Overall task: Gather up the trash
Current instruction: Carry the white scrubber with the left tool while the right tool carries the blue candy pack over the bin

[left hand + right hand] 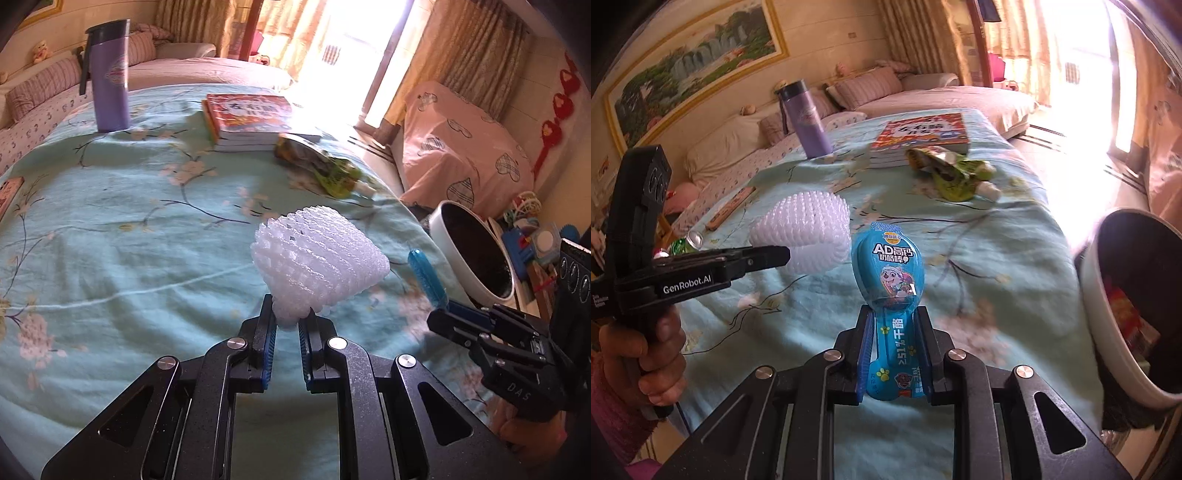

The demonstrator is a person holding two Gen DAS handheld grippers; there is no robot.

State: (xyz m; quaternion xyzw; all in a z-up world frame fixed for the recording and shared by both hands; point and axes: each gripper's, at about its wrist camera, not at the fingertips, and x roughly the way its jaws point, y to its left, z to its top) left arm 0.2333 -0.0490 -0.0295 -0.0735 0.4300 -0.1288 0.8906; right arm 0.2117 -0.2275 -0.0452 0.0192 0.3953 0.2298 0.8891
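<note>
Left gripper point(287, 325) pinches the foam net point(317, 262) by its near end, light and squashy. Right gripper point(894, 332) clamps the blue wrapper point(891, 280) low, thin and slippery, bin point(1108, 314) just right

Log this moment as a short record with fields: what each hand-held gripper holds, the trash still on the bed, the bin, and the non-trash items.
left hand-held gripper: shut on white foam fruit net
right hand-held gripper: shut on blue cheese-stick wrapper
trash left on bed: crumpled green pouch, beside the books
bin: white bin at the right edge of the bed, red wrapper inside
non-trash: purple tumbler, upright; stack of books
surface: floral bedspread
</note>
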